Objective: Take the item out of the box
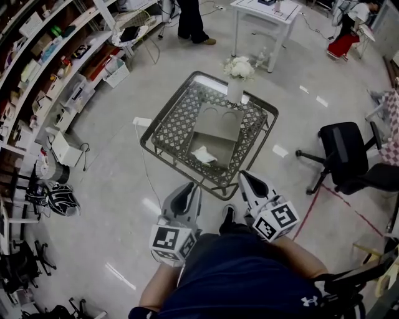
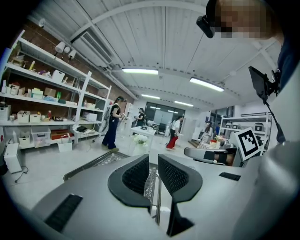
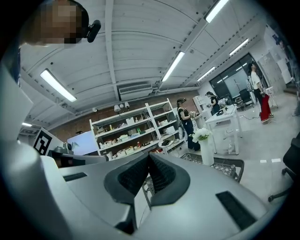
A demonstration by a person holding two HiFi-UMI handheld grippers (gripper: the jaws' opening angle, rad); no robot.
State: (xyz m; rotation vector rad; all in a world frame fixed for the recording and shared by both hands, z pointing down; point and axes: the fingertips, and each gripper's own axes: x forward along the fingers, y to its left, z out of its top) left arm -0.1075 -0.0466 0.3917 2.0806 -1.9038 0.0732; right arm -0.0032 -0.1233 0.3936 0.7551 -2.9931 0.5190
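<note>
An open grey cardboard box [image 1: 218,124] lies on a metal lattice table [image 1: 163,149], and a white crumpled item [image 1: 203,154] sits in its near end. A white vase of flowers [image 1: 239,78] stands at the table's far edge. My left gripper [image 1: 187,188] is held short of the table's near corner; in the left gripper view its jaws [image 2: 153,158] stand a narrow gap apart with nothing between them. My right gripper [image 1: 247,177] hovers by the near edge, and in the right gripper view its pads [image 3: 149,157] meet with nothing held.
A black office chair [image 1: 349,156] stands to the right of the table. Stocked shelves [image 1: 56,68] line the left wall, with a white box [image 1: 62,149] and a cable on the floor. A white desk [image 1: 265,15] and a standing person [image 1: 192,22] are beyond.
</note>
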